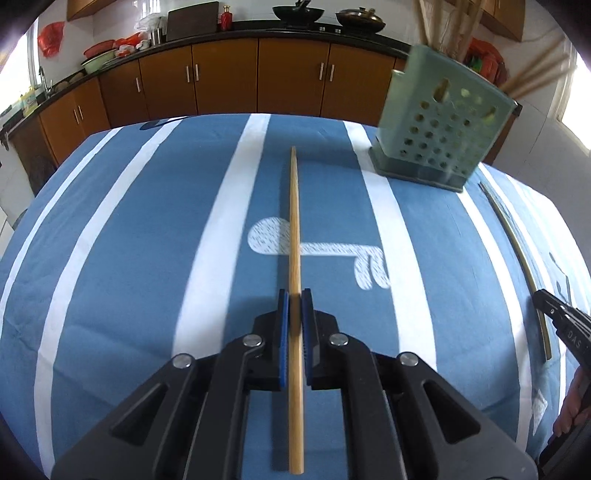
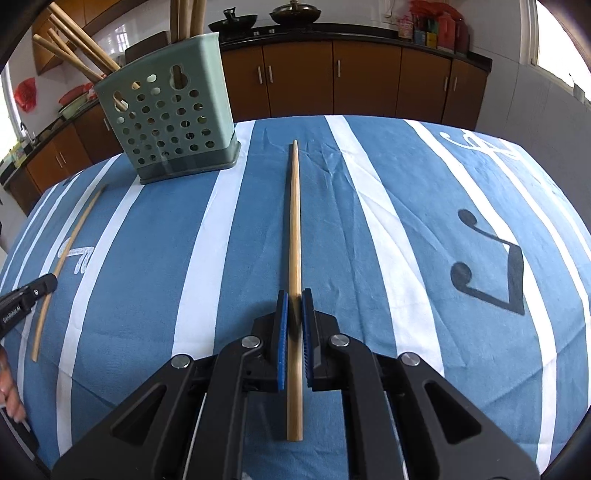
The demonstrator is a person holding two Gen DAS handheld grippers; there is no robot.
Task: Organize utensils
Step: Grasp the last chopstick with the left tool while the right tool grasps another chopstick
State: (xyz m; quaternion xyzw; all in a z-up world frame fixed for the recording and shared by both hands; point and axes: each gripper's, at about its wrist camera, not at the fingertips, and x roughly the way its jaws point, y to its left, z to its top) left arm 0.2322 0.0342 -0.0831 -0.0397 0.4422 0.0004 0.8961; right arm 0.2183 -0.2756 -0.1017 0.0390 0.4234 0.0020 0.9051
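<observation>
Two loose wooden chopsticks are in play, one at each gripper. The left chopstick (image 1: 294, 258) runs straight ahead between the blue pads of the left gripper (image 1: 294, 295), its thin tip pointing toward the far edge of the table and its thick end reaching back under the gripper body; the jaws stand narrowly apart with the stick between them, close against the pads, and whether they actually press it or whether it lies on the cloth cannot be told. The right chopstick (image 2: 294, 258) sits the same way in the right gripper (image 2: 294, 295), jaws drawn nearly together around it, with contact just as unclear. Each view also catches the other stick and the other gripper's tip at its edge. One pale green perforated utensil holder (image 2: 173, 125) stands upright on the far part of the table, between the two grippers' lines and well apart from both loose sticks. It already holds several more chopsticks (image 2: 79, 46), at least six, leaning out of its top. The table is covered by one blue tablecloth (image 1: 129, 258) with white stripes and a music note print (image 2: 491, 262). Behind it runs a row of brown cabinets (image 1: 258, 74) under a dark counter, on which two woks (image 1: 328, 14) sit.
</observation>
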